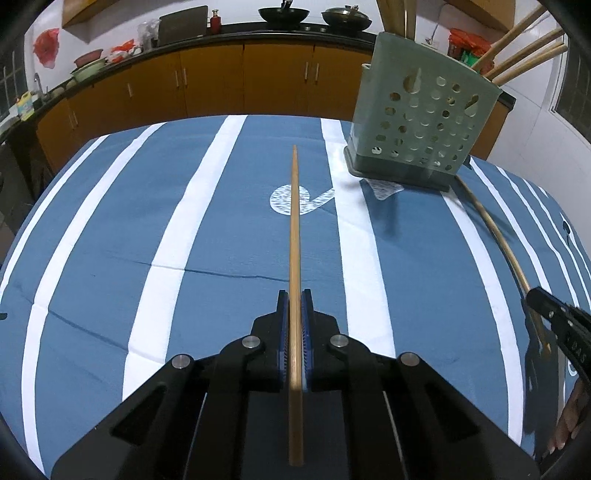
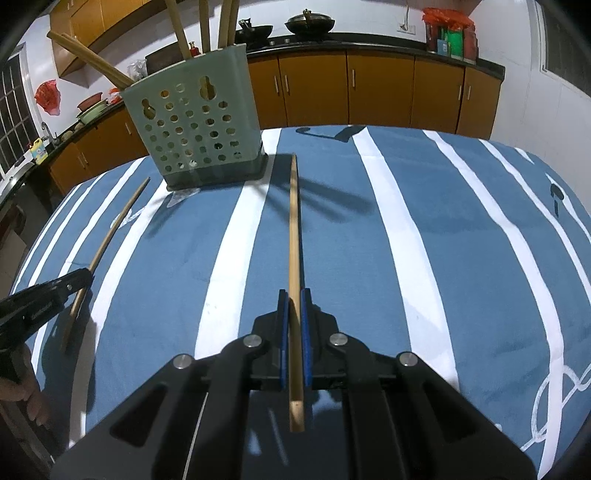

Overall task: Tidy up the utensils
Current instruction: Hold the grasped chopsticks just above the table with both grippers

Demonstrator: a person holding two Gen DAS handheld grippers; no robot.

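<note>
My left gripper point(image 1: 294, 295) is shut on a wooden chopstick point(image 1: 294, 221) that points forward over the blue striped tablecloth. My right gripper point(image 2: 294, 293) is shut on a second wooden chopstick point(image 2: 293, 221), its tip close to the base of the green perforated utensil holder point(image 2: 195, 129). The holder stands upright at the far side of the table and has several chopsticks point(image 2: 207, 26) in it. In the left wrist view the holder point(image 1: 417, 122) is at the upper right, and the right gripper point(image 1: 557, 321) with its chopstick point(image 1: 495, 229) shows at the right edge. The left gripper point(image 2: 48, 295) shows at the left edge of the right wrist view.
The table is covered by a blue cloth with white stripes point(image 1: 184, 229). Behind it runs a kitchen counter with orange cabinets point(image 1: 221, 81), woks point(image 1: 283, 14) and bowls on top. A person's hand point(image 2: 22, 398) shows at the lower left.
</note>
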